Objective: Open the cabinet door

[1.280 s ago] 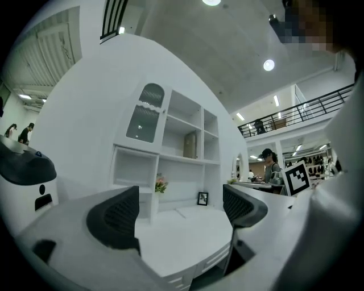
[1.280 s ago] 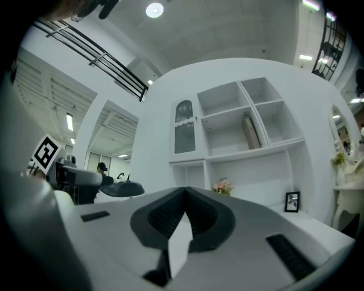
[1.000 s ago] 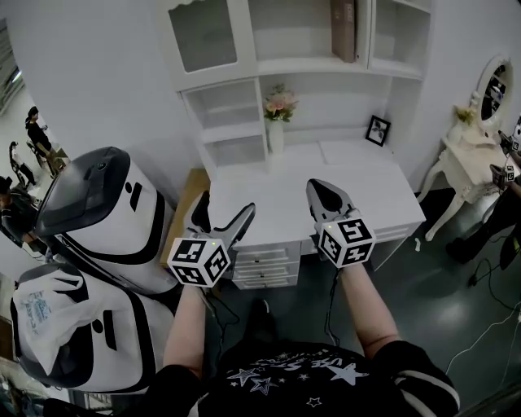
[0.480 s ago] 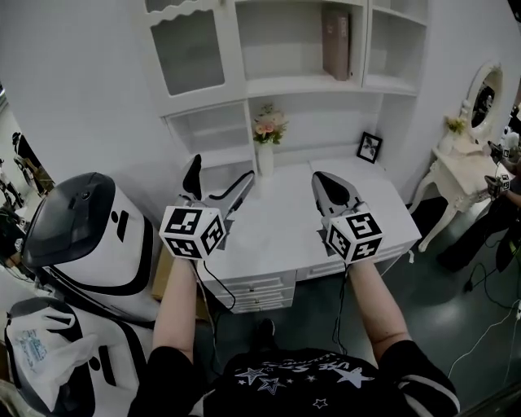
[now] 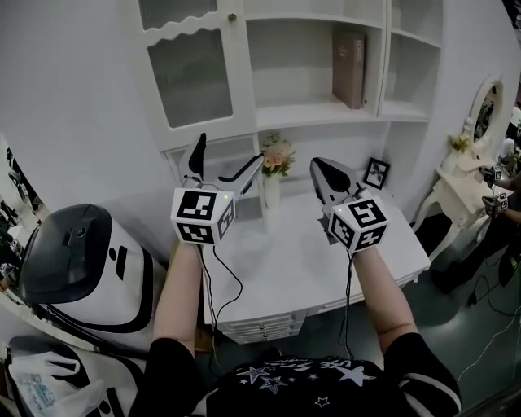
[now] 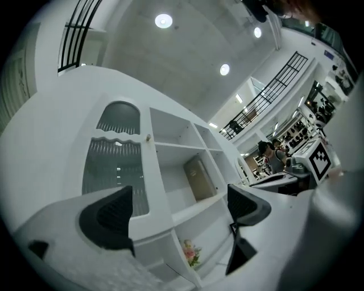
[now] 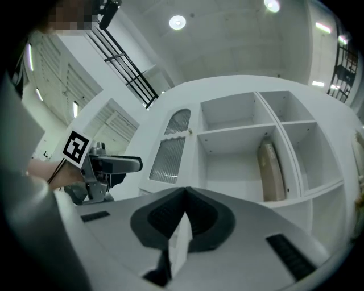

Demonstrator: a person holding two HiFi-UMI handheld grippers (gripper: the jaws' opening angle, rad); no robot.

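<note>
My left tool point(image 5: 226, 155) is apart, right tool point(image 5: 329, 177) together. I should pinch the knob point(image 5: 232, 17) on the door point(image 5: 191, 73), upper left.

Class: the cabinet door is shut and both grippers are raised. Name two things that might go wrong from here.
The knob on the cabinet door is small and high up, so the open left gripper may slip off it. The flower vase shows right beside that gripper, so a sideways swing might knock it over.
</note>
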